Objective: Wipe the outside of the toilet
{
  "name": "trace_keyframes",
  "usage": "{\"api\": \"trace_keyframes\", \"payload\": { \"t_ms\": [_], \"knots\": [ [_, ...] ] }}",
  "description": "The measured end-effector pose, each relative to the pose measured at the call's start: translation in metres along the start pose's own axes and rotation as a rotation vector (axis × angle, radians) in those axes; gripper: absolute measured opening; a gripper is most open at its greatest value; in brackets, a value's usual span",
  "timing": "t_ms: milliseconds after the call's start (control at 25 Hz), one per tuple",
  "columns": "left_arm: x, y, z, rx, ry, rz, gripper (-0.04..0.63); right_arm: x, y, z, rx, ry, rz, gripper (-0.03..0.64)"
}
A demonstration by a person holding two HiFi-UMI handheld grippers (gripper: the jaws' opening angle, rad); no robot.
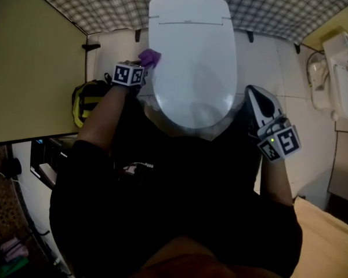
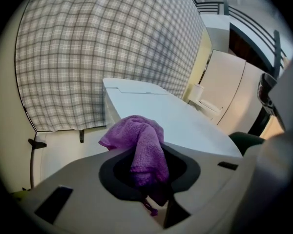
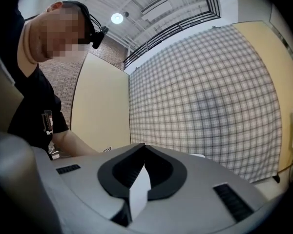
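Note:
A white toilet (image 1: 191, 57) with its lid down stands under me, in front of a checked curtain. My left gripper (image 1: 142, 63) is at the toilet's left flank, beside the lid, shut on a purple cloth (image 1: 151, 57). In the left gripper view the cloth (image 2: 145, 147) bunches out between the jaws of the left gripper (image 2: 147, 172), with the toilet lid (image 2: 180, 123) just behind it. My right gripper (image 1: 251, 91) hovers off the toilet's right front corner. In the right gripper view the right gripper (image 3: 142, 149) has its tips together and nothing between them.
A yellow and black bag (image 1: 86, 101) lies on the floor left of the toilet, against a yellow partition (image 1: 29, 57). A white wall unit (image 1: 341, 74) hangs at the right. The checked curtain (image 1: 261, 4) closes the back. White floor tiles (image 1: 269, 59) surround the bowl.

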State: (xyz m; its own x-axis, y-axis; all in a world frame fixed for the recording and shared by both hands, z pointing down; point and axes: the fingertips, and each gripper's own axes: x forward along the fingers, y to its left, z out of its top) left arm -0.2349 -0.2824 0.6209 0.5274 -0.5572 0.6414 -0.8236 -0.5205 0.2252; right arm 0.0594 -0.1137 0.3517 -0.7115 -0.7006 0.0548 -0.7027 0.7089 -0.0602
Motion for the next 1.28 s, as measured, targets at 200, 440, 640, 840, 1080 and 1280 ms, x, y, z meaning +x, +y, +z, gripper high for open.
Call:
{"api": "trace_keyframes", "payload": {
  "t_ms": [200, 440, 640, 840, 1080, 1280],
  "knots": [
    [-0.036, -0.064, -0.068, 0.111, 0.095, -0.020, 0.087, -0.021, 0.045, 0.006, -0.026, -0.037, 0.037, -0.008],
    [-0.059, -0.173, -0.119, 0.385, 0.198, -0.142, 0.086, -0.042, 0.080, 0.019, -0.040, -0.091, 0.075, -0.008],
    [-0.048, -0.261, -0.148, 0.530, 0.230, -0.253, 0.086, -0.058, 0.093, 0.026, -0.024, -0.117, 0.085, -0.008],
    [-0.042, -0.290, -0.164, 0.684, 0.301, -0.269, 0.086, -0.089, 0.092, 0.039, -0.054, -0.151, 0.047, -0.008],
    [-0.034, -0.299, -0.167, 0.842, 0.349, -0.217, 0.086, -0.124, 0.084, 0.037, -0.077, -0.166, -0.009, -0.008],
    [-0.009, -0.330, -0.154, 0.964, 0.358, -0.215, 0.087, -0.142, 0.072, 0.031, -0.073, -0.162, -0.064, -0.008]
  ]
}}
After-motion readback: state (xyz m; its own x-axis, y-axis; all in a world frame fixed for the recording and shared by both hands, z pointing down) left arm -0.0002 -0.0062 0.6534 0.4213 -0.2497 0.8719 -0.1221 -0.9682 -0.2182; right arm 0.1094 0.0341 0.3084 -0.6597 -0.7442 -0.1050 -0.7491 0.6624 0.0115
